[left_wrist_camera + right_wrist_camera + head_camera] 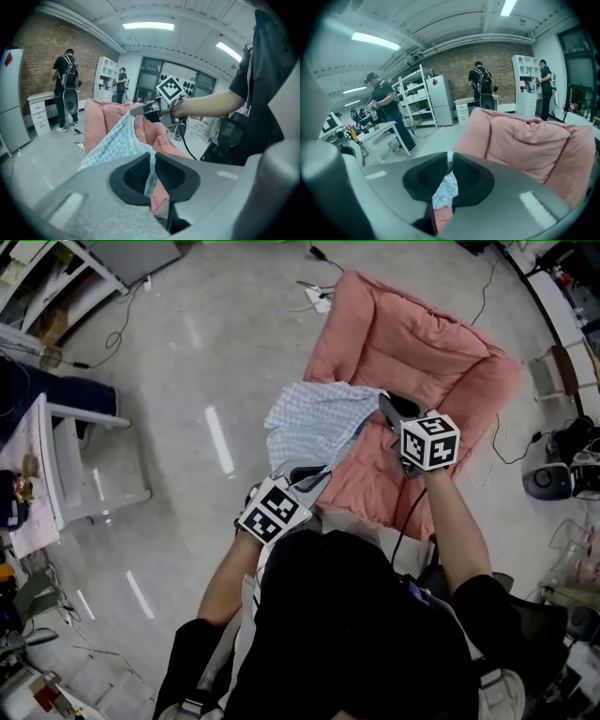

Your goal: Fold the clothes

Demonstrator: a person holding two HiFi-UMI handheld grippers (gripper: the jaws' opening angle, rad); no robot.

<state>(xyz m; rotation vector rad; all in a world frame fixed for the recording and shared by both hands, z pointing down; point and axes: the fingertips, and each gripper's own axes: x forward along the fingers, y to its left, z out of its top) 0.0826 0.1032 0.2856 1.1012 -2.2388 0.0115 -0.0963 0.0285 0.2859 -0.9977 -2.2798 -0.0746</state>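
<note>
A light blue checked garment (314,423) hangs spread between my two grippers above a pink cushion (422,352). My left gripper (317,476) is shut on the cloth's near corner, and the fabric (151,172) shows pinched between its dark pads. From there the garment (117,140) stretches away to the right gripper (136,110). My right gripper (386,407) is shut on the far corner, with a strip of checked cloth (446,186) squeezed between its pads. Both marker cubes (429,441) sit just behind the jaws.
The pink cushion (525,140) lies on a grey floor. Cables and a power strip (319,296) lie beyond its far edge. A white table (47,460) stands at the left, clutter and a fan (548,479) at the right. People (480,82) stand by shelves and a white cabinet (440,98).
</note>
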